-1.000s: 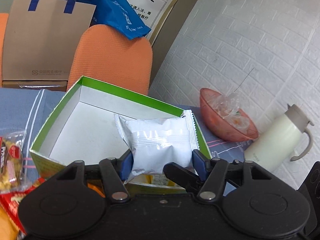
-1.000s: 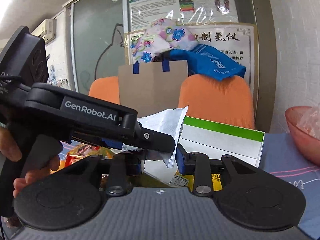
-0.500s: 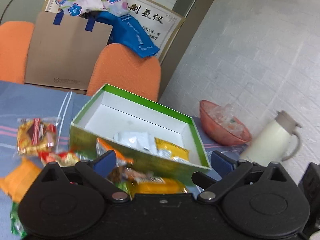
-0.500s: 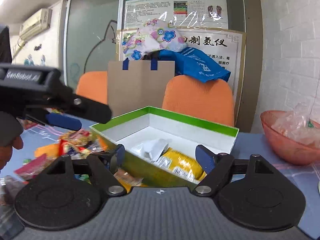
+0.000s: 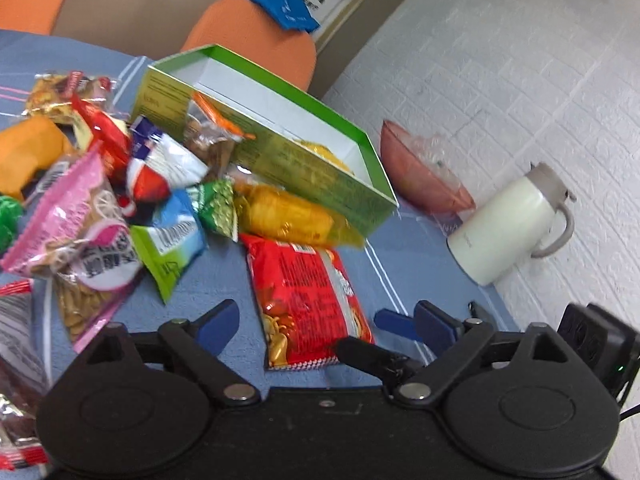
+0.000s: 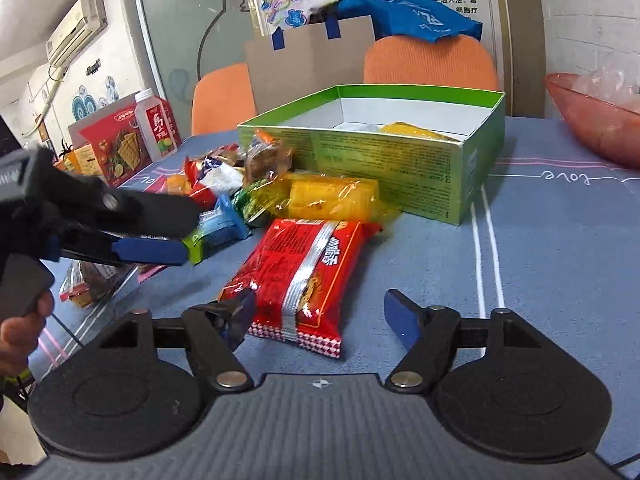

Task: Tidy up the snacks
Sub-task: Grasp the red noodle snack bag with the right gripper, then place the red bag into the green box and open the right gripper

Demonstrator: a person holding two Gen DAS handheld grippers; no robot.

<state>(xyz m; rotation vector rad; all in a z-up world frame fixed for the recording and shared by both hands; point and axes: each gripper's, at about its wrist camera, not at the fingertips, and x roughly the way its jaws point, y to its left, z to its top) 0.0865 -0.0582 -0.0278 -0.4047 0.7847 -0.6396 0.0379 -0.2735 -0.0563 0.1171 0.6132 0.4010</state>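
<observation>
The green box (image 6: 404, 168) sits at the back of the blue tablecloth (image 6: 560, 280), already holding a yellow packet, with the loose snacks piled just beside its near wall. The red packet (image 6: 304, 268) lies closest, between the spread fingers of both tools. The right gripper (image 6: 324, 316) is wide open around its near end; the left gripper (image 5: 320, 320) is also apart, nothing held. Trouble could easily be had here: both tools could collide over 1 packet, or the slippery foil could be pinched by a corner and dropped short of the box. "love" can be read on the cloth; "1" and "3" on the box wall.
</observation>
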